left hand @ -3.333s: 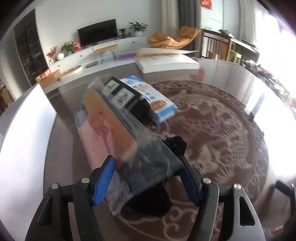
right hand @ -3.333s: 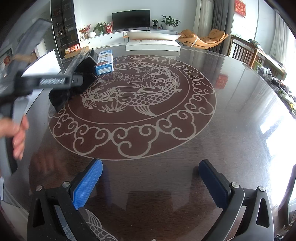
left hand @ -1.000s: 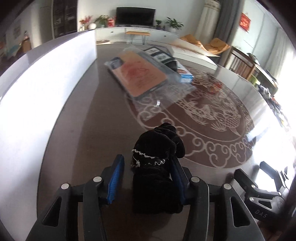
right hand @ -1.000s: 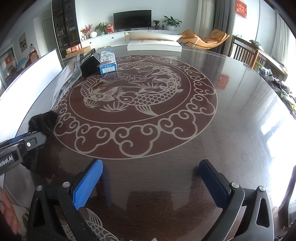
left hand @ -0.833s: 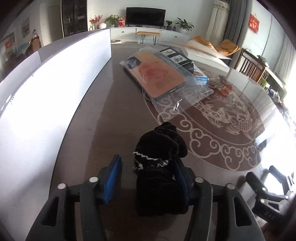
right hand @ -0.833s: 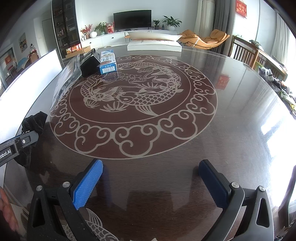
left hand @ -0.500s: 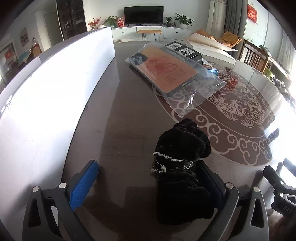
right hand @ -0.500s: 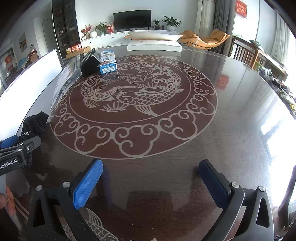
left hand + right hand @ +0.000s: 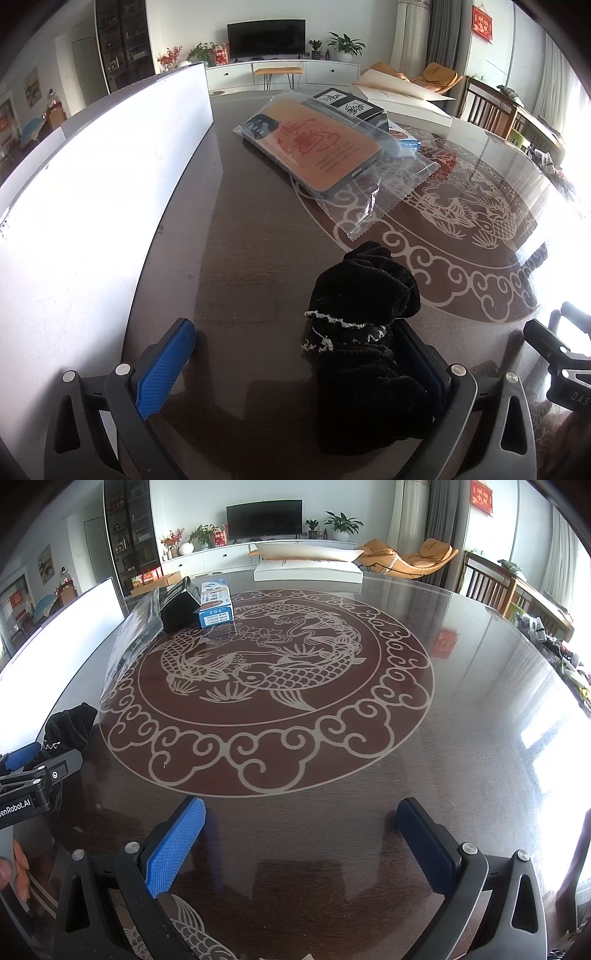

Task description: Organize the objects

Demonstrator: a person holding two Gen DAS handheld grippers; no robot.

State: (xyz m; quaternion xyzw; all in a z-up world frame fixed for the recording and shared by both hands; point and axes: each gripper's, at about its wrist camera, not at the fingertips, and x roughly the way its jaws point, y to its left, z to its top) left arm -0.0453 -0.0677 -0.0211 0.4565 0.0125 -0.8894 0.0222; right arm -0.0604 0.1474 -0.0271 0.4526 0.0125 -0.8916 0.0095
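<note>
Left claw (image 9: 295,362) spread, black pouch (image 9: 364,325) against its right finger; back off straight, don't drag it. Right claw (image 9: 301,840) spread, empty.

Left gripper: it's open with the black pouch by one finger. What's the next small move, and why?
Probably draw the left gripper straight back off the pouch. Its jaws are wide open and the pouch lies on the table, leaning on the right finger, so it looks released; a straight pull should avoid dragging it.

Crumpled black pouch (image 9: 364,332) on table (image 9: 251,240)
</note>
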